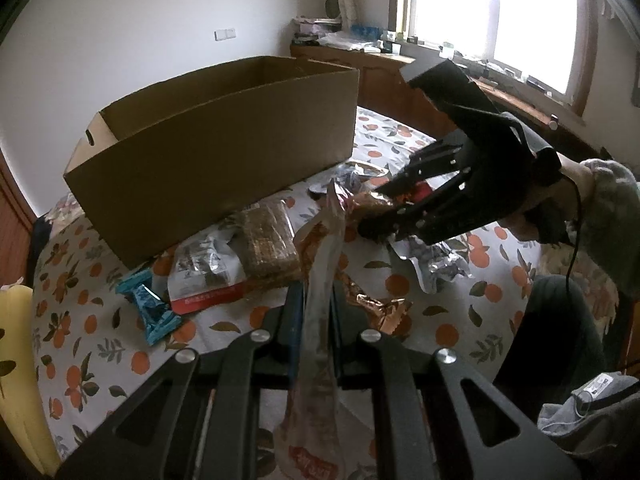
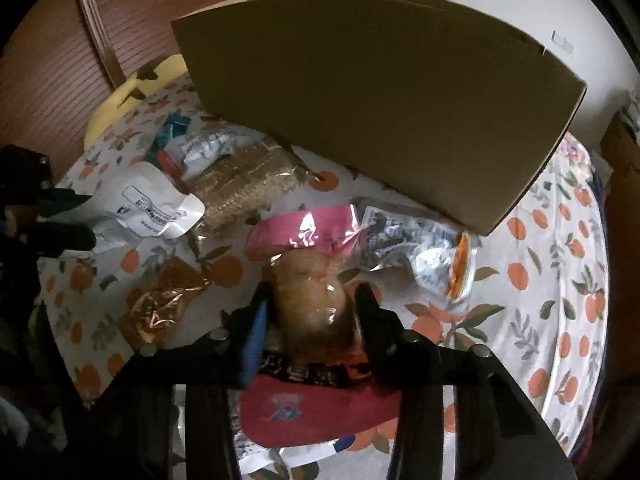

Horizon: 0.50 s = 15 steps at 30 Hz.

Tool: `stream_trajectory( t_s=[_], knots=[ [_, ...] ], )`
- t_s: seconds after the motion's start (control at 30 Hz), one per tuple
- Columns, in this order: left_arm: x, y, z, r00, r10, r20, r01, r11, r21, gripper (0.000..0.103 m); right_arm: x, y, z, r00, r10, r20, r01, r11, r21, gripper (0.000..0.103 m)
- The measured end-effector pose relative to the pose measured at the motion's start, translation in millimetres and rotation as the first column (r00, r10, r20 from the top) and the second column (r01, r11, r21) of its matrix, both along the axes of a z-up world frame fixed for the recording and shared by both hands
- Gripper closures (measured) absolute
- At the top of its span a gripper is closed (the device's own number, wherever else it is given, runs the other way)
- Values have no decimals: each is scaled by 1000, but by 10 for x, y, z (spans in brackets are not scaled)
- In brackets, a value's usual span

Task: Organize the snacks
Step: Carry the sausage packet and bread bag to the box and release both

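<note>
Though red-banded white packet (image 1: 208,276) bears print, nothing legible.

1 cardboard box (image 1: 216,136), 1 blue wrapper (image 1: 150,306), 1 brown cracker pack (image 1: 268,240), 2 tongs (image 1: 316,312).

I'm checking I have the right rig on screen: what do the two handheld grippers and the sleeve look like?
Both are black two-finger grippers with slotted metal linkage arms and round silver pivot bolts. The right gripper has a blue pad on one finger. Seen from the left wrist, the right gripper has an angular black housing with a thin black cable hanging down behind it. A pale fuzzy sleeve covers the arm.
</note>
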<state>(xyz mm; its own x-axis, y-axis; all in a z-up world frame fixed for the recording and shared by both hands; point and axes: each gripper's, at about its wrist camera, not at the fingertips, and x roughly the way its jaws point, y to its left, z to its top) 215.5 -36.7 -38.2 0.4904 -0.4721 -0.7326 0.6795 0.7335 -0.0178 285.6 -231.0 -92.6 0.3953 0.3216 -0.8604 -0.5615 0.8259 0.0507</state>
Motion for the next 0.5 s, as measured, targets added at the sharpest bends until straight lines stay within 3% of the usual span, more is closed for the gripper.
stream_trajectory(
  t_s=[0.07,0.23,0.5],
  knots=[
    [-7,20,31,1000,4,4,-4,1000,-12,93,-38,6,37,1000,-6,27,6,1000,-9,64],
    [-18,94,205,999,29,38,-27,998,-60,94,-149,-39,311,996,-18,85,12,997,79,64],
    [156,178,659,985,109,132,-93,987,-128,94,-111,-145,978,970,-91,224,55,985,162,64]
  ],
)
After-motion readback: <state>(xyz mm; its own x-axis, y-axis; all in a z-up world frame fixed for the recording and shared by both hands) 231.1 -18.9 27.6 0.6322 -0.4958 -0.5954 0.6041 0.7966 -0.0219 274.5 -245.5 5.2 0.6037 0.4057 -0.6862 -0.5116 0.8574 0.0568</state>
